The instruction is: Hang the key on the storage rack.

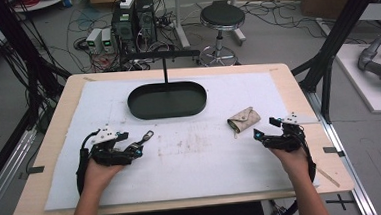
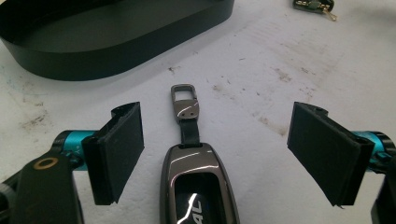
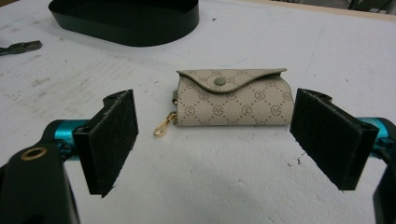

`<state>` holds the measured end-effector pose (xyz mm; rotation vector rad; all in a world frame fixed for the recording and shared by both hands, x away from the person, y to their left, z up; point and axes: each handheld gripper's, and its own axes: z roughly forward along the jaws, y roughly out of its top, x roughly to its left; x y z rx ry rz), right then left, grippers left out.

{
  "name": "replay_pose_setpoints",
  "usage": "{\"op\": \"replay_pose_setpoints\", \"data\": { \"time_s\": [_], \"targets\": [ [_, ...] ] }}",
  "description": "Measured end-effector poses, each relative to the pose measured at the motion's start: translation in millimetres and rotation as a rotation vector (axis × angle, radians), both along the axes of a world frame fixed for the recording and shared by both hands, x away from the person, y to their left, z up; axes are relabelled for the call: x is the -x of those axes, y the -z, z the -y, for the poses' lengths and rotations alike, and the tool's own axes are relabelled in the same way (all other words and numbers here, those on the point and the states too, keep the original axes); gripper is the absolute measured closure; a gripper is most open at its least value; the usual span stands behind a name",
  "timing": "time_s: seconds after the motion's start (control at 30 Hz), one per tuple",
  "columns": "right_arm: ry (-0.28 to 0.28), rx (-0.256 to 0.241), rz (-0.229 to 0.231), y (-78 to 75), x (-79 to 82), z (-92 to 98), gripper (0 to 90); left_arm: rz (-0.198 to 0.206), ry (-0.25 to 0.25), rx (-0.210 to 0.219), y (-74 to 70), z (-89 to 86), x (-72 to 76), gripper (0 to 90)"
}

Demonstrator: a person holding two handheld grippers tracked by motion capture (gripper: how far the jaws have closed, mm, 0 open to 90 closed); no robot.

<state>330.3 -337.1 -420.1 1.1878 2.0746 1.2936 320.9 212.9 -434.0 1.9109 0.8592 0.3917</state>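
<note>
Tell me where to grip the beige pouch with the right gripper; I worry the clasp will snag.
Grip the pouch across its short ends, coming straight on and down from the near side. It lies flat and crosswise between the open right gripper, so its jaws already flank both ends. That probably keeps the pads off the gold clasp, which dangles at the left corner.

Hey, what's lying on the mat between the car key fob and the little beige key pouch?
Nothing. In the high view, the stretch of white mat between the key fob and the key pouch is bare apart from faint scuff marks.
</note>
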Motion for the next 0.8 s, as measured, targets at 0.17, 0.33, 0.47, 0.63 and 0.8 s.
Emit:
{"op": "replay_pose_setpoints", "data": {
  "time_s": [0.17, 0.33, 0.47, 0.63, 0.8],
  "targets": [
    [-0.005, -0.004, -0.007, 1.6, 0.6, -0.3, 15.5, 0.002, -0.014, 0.004, -0.8, -0.6, -2.2, 18.5],
    [-0.009, 0.001, -0.005, 1.8, 2.7, -0.6, 15.5, 0.006, -0.026, 0.002, -2.5, -1.4, -2.9, 18.6],
    [-0.007, 0.004, -0.014, 2.0, 4.0, -2.2, 15.5, -0.004, -0.032, -0.008, -2.4, -0.7, -6.6, 18.6],
    [-0.010, 0.013, -0.011, 1.9, 5.2, -5.0, 15.5, -0.017, -0.036, -0.038, -2.9, 2.4, -13.3, 18.6],
    [-0.017, 0.021, -0.013, 2.8, 4.5, -6.0, 15.5, -0.034, -0.049, -0.074, -2.1, 8.4, -22.7, 21.2]
  ]
}}
